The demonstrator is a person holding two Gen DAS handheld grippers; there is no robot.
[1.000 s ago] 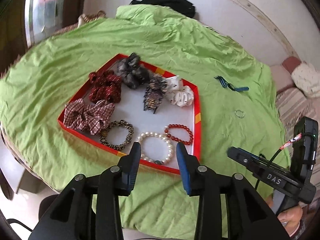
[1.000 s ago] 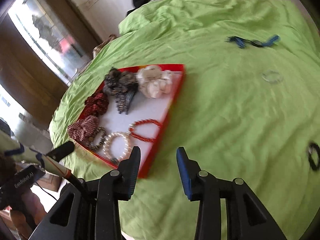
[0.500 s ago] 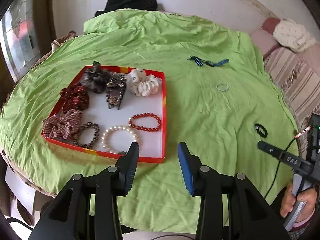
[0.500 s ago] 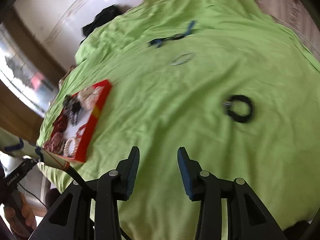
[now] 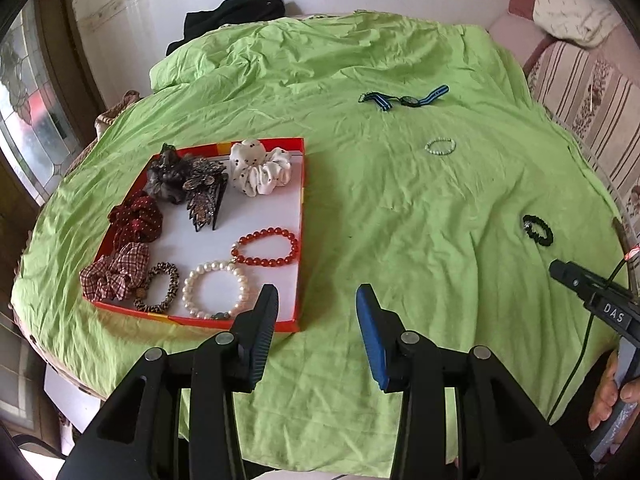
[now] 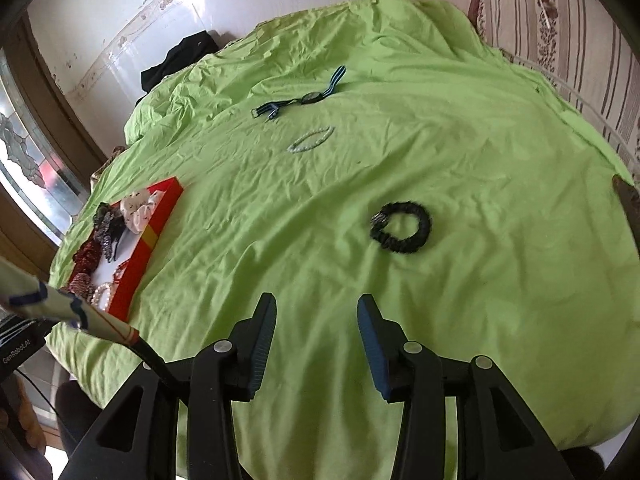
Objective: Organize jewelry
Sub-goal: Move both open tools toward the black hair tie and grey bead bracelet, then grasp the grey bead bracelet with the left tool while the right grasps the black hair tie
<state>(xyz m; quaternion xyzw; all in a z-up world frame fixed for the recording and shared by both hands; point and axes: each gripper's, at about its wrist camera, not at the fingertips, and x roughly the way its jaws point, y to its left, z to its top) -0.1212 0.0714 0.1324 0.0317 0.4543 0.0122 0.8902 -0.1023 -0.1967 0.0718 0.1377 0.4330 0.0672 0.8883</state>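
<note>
Progress: red tray (image 5: 301,216) at left of the left wrist view already holds 8 pieces, so by my count most of the sorting looks done.
Tray contents: white dotted scrunchie (image 5: 262,168), grey scrunchie (image 5: 166,174), leaf-shaped hair claw (image 5: 206,200), dark red scrunchie (image 5: 136,218), plaid scrunchie (image 5: 114,274), leopard hair tie (image 5: 158,286), pearl bracelet (image 5: 216,290), red bead bracelet (image 5: 266,246).
Left to do: 3 pieces lie loose on the green cloth (image 5: 400,208) over the desk, all well apart from the tray.
Loose piece 1: black scrunchie (image 6: 402,226), right of centre in the right wrist view, closest to the right fingers.
Loose piece 2: pale bead bracelet (image 6: 311,141), upper centre of that view, beyond the black scrunchie.
Loose piece 3: blue striped watch (image 6: 304,98), farthest off, toward the top.
Right gripper (image 6: 316,340): angled down at bare cloth, its fingers (image 6: 264,332) parting with nothing between them; the black scrunchie sits ahead and slightly right.
Left gripper (image 5: 316,332): angled down over the tray's near right corner, fingers (image 5: 264,326) apart and empty, touching nothing.
Person: a hand (image 5: 610,396) at lower right of the left wrist view grips the right gripper's handle.
Likely next: judging by the aim, the black scrunchie is the next pick.
</note>
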